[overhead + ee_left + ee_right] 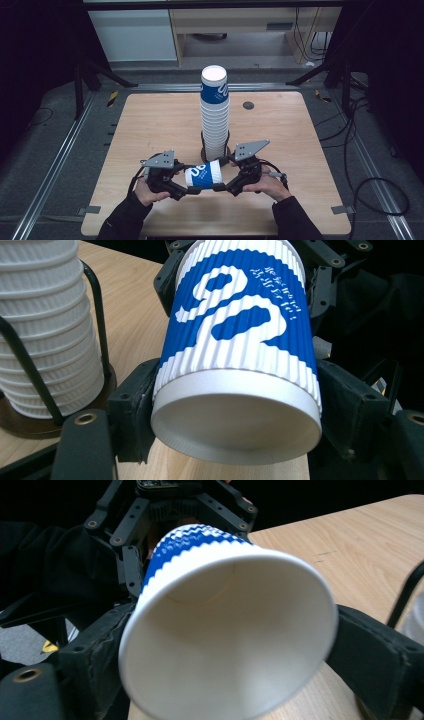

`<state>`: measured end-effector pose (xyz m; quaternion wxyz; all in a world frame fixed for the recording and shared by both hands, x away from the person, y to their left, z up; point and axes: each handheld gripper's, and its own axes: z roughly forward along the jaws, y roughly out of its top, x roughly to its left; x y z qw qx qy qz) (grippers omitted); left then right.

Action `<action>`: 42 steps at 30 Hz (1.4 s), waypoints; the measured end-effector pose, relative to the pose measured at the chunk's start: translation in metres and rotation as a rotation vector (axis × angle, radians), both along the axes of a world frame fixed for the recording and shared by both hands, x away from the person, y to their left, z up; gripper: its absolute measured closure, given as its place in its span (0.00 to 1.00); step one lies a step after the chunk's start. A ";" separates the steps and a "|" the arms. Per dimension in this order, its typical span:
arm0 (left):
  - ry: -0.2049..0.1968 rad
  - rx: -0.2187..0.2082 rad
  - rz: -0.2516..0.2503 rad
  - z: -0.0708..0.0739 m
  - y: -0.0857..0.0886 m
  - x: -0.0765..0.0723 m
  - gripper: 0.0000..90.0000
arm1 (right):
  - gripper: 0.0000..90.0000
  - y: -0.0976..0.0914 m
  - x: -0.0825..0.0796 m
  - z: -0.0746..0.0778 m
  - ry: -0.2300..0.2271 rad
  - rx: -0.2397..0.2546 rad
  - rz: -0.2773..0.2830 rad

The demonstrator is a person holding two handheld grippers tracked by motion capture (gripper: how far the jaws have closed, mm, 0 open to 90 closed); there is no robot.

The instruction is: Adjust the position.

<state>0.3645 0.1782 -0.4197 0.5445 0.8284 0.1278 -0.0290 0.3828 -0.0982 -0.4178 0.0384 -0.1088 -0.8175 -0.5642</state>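
A blue-and-white ribbed paper cup lies on its side in the air just above the wooden table, held between both grippers. My left gripper is shut on the cup's base end, its jaws pressing either side of the cup. My right gripper grips the open mouth end, where the white inside of the cup faces the camera, its rim squeezed slightly oval between the two black pads. Behind the cup stands a tall stack of the same cups in a black wire holder.
The stack and its round holder base stand just beyond the grippers, close to the held cup. A small dark grommet sits at the table's far side. Dark floor, rails and cables surround the table.
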 end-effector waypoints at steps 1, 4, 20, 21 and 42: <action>-0.004 0.002 0.001 0.000 -0.001 0.000 0.29 | 0.13 0.001 0.000 -0.001 0.006 0.001 0.007; -0.005 0.002 0.000 0.000 -0.001 0.000 0.29 | 0.14 0.002 0.000 -0.002 0.008 -0.002 0.014; -0.006 0.027 0.020 0.004 0.003 0.001 0.20 | 0.18 -0.004 -0.001 0.002 0.007 0.004 0.015; -0.012 0.033 0.026 0.005 0.004 0.001 0.18 | 0.18 -0.004 -0.001 0.003 0.000 0.000 0.011; -0.079 0.313 0.031 -0.004 -0.006 -0.001 0.12 | 0.18 0.029 0.004 0.014 -0.063 -0.331 0.040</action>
